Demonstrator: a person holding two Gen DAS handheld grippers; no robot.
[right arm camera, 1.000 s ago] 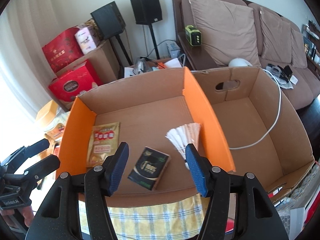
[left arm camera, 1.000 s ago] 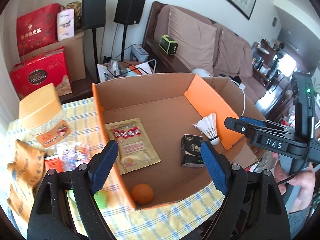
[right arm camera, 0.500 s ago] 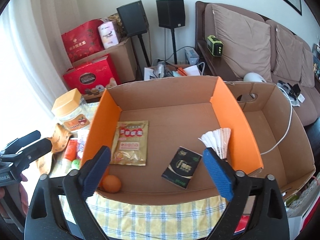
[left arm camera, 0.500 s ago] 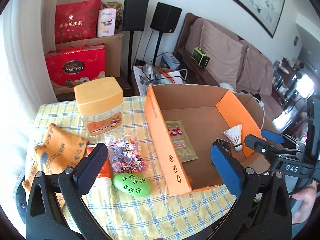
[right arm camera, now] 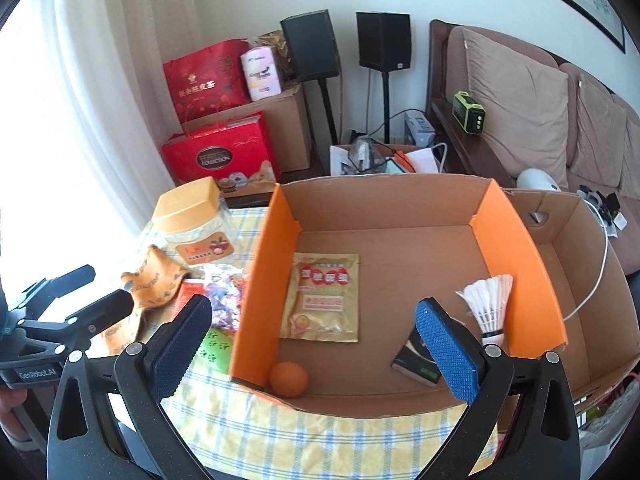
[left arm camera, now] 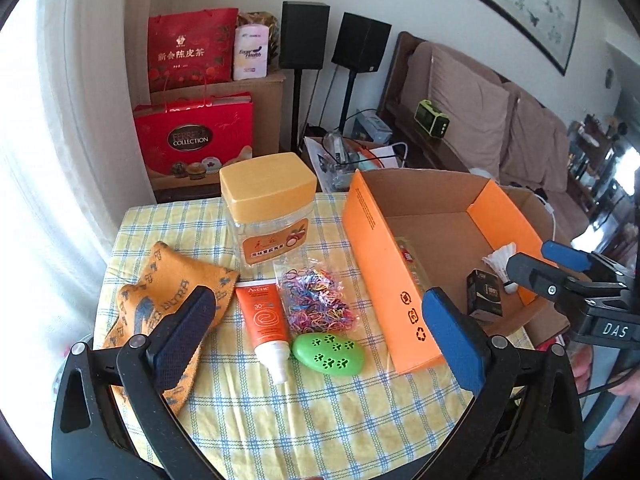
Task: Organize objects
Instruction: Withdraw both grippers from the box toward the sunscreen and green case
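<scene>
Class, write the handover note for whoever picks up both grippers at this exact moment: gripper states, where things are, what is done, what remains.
Left gripper: open, empty, above the table items.
Right gripper: open, empty, at the box's near edge.
Done, inside the orange-sided cardboard box: gold snack pouch, small orange ball, black card pack, white feather shuttlecock.
Left, on the checked yellow tablecloth: orange-lidded clear jar, orange patterned cloth, orange sunscreen tube, bag of coloured rubber bands, green paw-print case.
Next, probably: the green case, nearest the left gripper.
</scene>
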